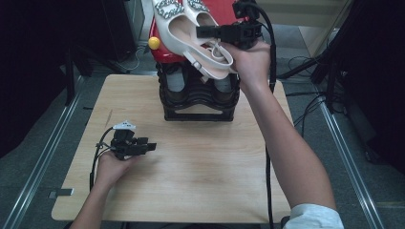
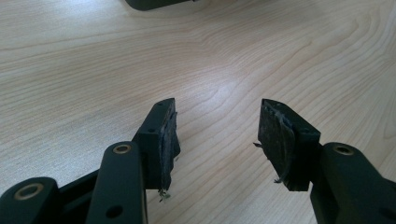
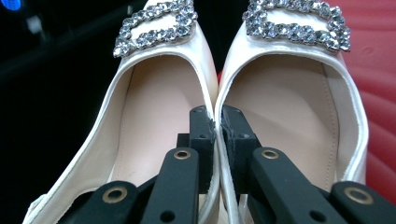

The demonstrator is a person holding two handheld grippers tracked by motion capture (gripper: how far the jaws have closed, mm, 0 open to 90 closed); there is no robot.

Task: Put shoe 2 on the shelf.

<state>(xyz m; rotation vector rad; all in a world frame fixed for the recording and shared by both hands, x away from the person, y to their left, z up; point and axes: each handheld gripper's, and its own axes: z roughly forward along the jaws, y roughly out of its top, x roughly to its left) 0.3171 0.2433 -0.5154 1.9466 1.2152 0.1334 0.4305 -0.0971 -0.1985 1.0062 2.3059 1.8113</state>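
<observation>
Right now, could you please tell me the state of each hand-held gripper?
Left hand-held gripper: open, holding nothing, low over the table.
Right hand-held gripper: shut on the pair of white shoes, pinching their inner edges together.

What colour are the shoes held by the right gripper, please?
Cream-white shoes with silver rhinestone buckles; clearest in the right gripper view.

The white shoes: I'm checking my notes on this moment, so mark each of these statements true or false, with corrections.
1. The right gripper pinches the inner edges of both white shoes together. True.
2. The shoes have plain toes. False: each carries a sparkling buckle.
3. The left gripper holds a shoe. False: its jaws are open over the bare table.
4. The shoes are held above a black rack. True.
</observation>
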